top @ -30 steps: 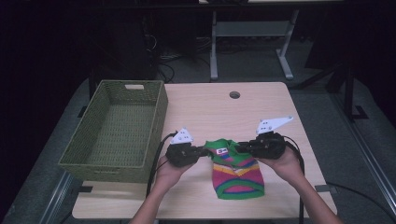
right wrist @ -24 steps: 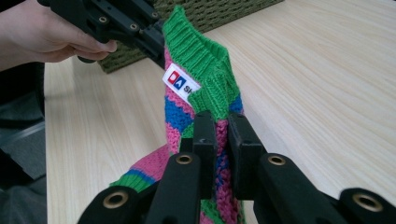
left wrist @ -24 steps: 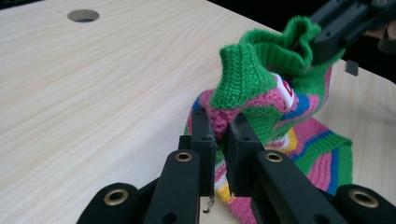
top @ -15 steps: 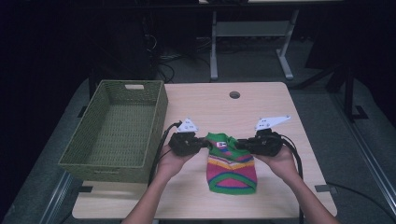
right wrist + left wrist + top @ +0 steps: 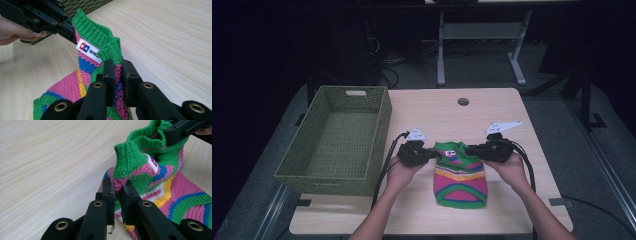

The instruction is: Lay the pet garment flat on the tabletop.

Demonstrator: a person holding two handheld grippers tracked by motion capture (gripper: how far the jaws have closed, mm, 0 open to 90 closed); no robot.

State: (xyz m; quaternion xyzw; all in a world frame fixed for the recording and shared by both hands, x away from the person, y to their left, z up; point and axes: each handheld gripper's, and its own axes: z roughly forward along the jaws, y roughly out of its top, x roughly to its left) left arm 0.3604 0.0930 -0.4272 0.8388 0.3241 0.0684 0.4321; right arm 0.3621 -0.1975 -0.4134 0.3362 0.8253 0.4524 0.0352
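A small knitted garment (image 5: 460, 175) in pink, green, blue and yellow stripes lies on the wooden table (image 5: 432, 110), its green ribbed collar toward the far side. My left gripper (image 5: 435, 155) is shut on the collar's left corner (image 5: 119, 185), the knit pinched between its black jaws. My right gripper (image 5: 471, 150) is shut on the collar's right corner (image 5: 118, 68). Between the two grips the collar stands lifted, with a white label (image 5: 88, 51) showing inside. The lower part of the garment rests flat on the table.
A green woven basket (image 5: 341, 140) stands empty at the table's left side, close to my left hand. A round cable hole (image 5: 463, 101) sits near the far edge. Metal frame legs (image 5: 482, 45) stand on the floor beyond the table.
Both grippers have carried the collar toward the far side and a little left, stretching the garment out longer and flatter on the table. Both grips have held.
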